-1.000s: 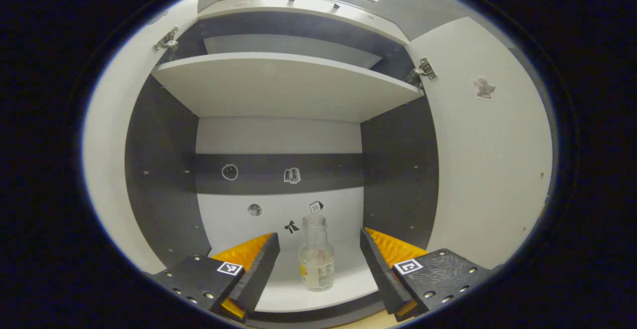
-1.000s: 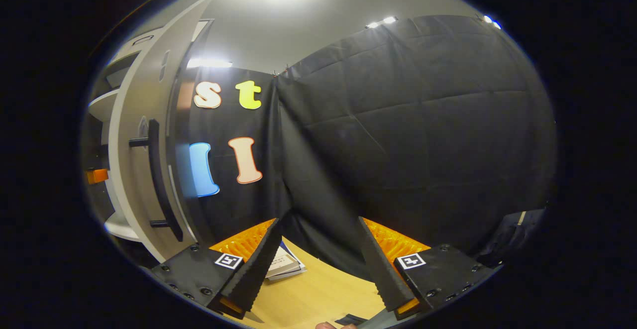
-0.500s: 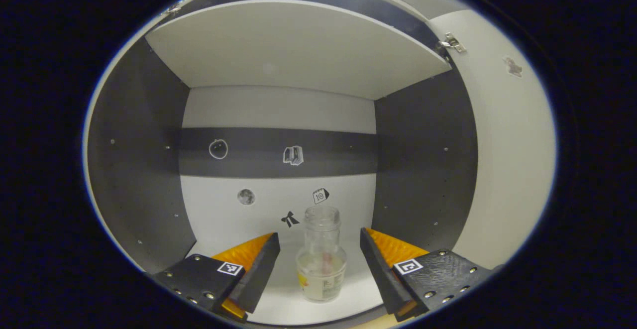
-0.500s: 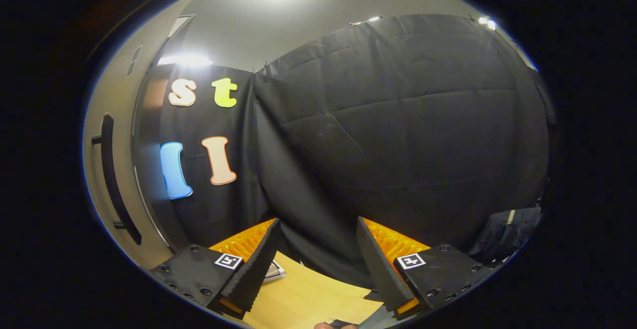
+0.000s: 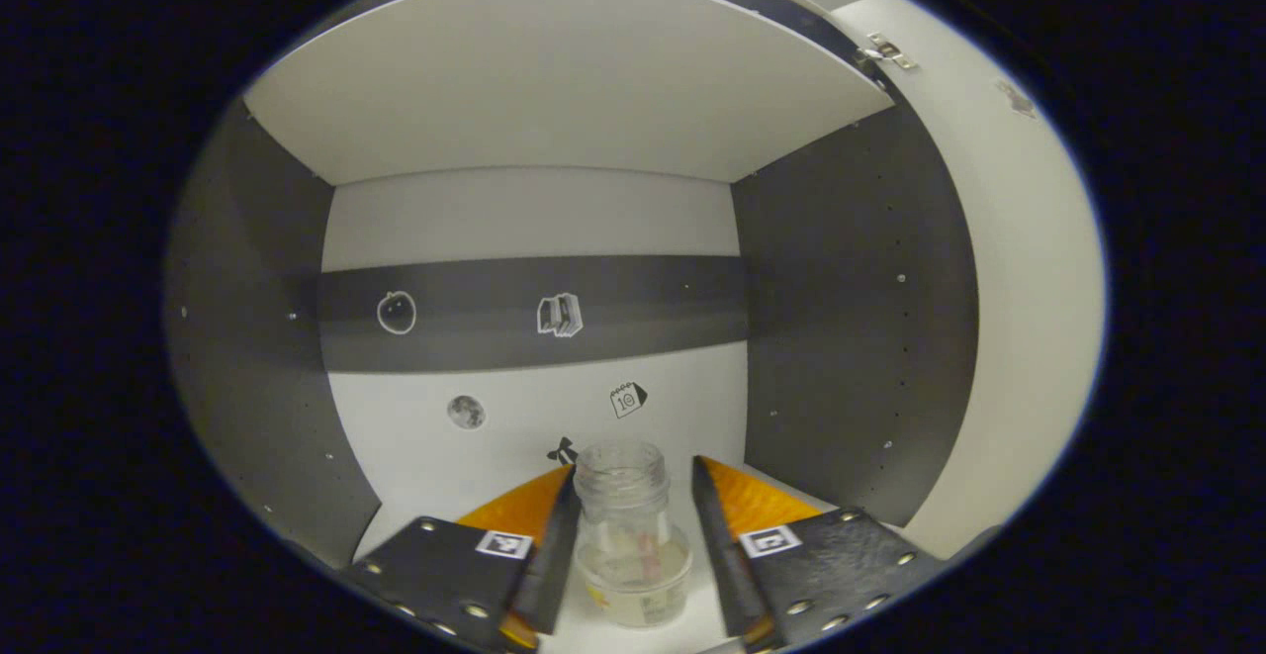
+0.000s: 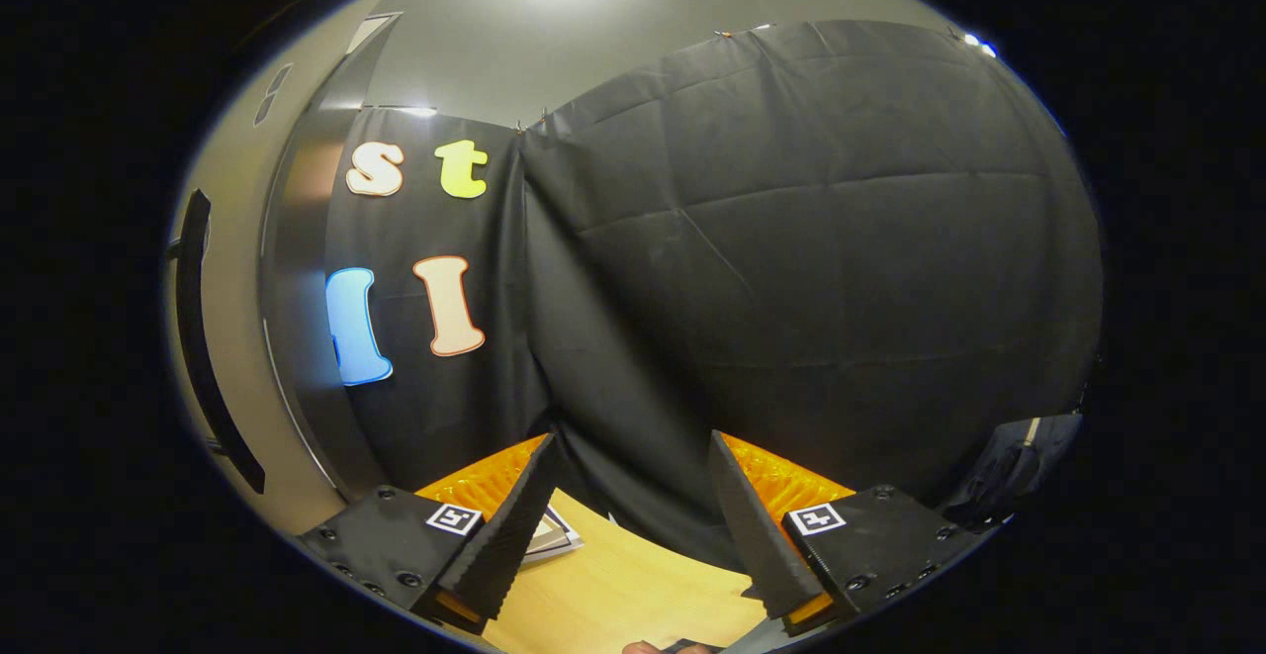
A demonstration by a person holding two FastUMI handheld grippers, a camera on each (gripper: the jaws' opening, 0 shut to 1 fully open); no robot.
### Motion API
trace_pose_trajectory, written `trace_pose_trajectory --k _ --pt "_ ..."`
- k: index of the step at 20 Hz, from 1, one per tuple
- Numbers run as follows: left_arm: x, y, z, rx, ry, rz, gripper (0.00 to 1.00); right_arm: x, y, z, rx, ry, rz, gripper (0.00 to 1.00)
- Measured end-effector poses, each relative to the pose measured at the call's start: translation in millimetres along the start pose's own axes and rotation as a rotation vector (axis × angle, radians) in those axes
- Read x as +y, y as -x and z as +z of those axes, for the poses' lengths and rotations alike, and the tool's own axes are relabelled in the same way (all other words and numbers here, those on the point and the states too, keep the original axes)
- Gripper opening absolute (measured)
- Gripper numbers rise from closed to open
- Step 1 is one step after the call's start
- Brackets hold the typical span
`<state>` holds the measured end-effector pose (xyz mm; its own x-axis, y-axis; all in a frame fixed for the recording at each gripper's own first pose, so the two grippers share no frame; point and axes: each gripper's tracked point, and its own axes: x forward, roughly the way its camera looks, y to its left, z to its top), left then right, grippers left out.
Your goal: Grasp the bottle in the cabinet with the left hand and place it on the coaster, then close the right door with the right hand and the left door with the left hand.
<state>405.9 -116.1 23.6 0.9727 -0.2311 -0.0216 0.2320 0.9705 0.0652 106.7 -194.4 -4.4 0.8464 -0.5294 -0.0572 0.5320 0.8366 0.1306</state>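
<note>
while the left gripper (image 5: pixel 626 525) sits deep inside the cabinet (image 5: pixel 851 318), its two fingers flank the glass bottle (image 5: pixel 631 535), one on each side, very close to the glass. whether they press on it cannot be told from here; thin slivers of the shelf seem to show beside the bottle's neck. the bottle stands upright on the cabinet's white bottom shelf (image 5: pixel 435 456), uncapped, clear, with a little pale liquid and a label low on its body. it stands near the front of that shelf, well forward of the cabinet's back wall.

behind the bottle, the back wall carries small stickers: a bow (image 5: pixel 562 451) just behind the bottle's mouth, a calendar tag (image 5: pixel 627 399) above the bottle, a moon (image 5: pixel 465 411) to the bottle's left, and higher up, on the dark band, an apple outline (image 5: pixel 397 313) and a stack of books (image 5: pixel 560 315). a white upper shelf (image 5: pixel 554 80) spans the cabinet overhead. the right door (image 5: pixel 1019 318) stands swung open at the cabinet's right edge, a metal hinge (image 5: pixel 887 48) at its top corner.

over in the right gripper view, the right gripper (image 6: pixel 628 520) has its fingers spread apart with nothing between them, above the wooden counter (image 6: pixel 623 595). a booklet (image 6: pixel 549 535) lies on the counter by the near finger. the open door with its dark bar handle (image 6: pixel 203 357) is far to the left of this gripper.
</note>
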Motion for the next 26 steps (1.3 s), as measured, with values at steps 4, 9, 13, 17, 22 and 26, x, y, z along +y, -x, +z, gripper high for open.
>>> trace_pose_trajectory --k 4,9,13,17,22,26 --pt "-19 0 2 0.016 -0.027 -0.043 0.42 5 -10 1 -0.004 0.008 0.020 0.95" --pt "-24 24 21 -0.019 -0.024 -0.067 0.41 6 -15 -1 -0.003 0.005 0.041 0.95" --pt "-26 54 36 -0.031 -0.012 -0.082 0.39 -3 -12 1 -0.007 0.005 0.031 0.95" --pt "-23 93 38 -0.046 0.034 -0.131 0.41 2 -1 2 -0.013 -0.031 0.064 0.95" --pt "-9 147 30 -0.049 0.071 -0.145 0.41 8 19 17 -0.042 0.060 0.110 0.95" --pt "-4 183 11 -0.034 0.106 -0.149 0.37 12 39 24 -0.048 0.045 0.127 0.96"
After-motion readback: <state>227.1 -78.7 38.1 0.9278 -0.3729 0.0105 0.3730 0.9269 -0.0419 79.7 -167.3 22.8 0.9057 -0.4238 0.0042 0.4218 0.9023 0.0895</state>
